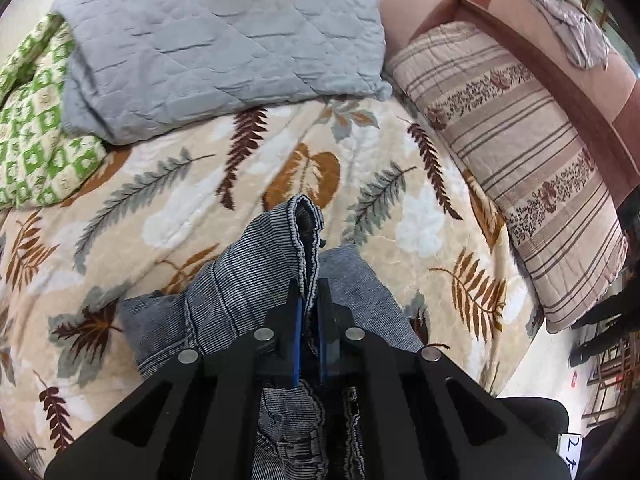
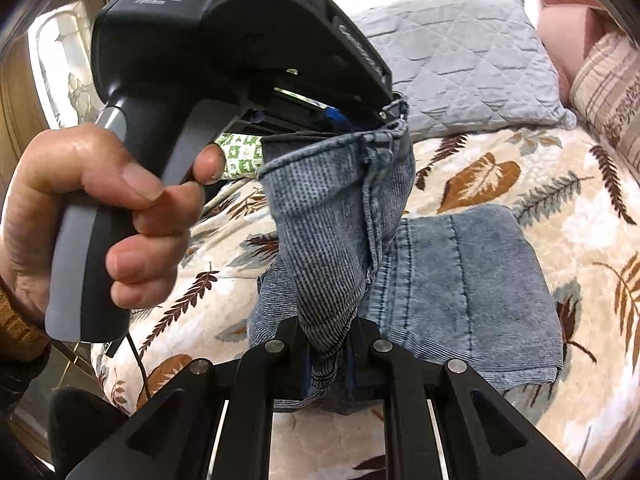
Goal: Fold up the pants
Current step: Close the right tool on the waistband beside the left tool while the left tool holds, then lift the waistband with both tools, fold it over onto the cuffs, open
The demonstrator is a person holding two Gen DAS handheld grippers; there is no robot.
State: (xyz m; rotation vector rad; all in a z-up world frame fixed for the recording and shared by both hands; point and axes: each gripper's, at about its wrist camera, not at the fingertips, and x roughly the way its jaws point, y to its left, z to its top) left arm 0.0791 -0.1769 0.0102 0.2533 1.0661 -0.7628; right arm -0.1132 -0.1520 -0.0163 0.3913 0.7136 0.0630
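Both grippers' jaws clamped on pants (image 2: 332, 240) hem.

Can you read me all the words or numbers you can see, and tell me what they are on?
White label, bottom right edge of the left camera picture: "2" and one more mark, cut off and unreadable.
Handheld device, right camera picture: three raised lines of letters, too blurred to read.
Nothing readable on the jeans, blanket or pillows.
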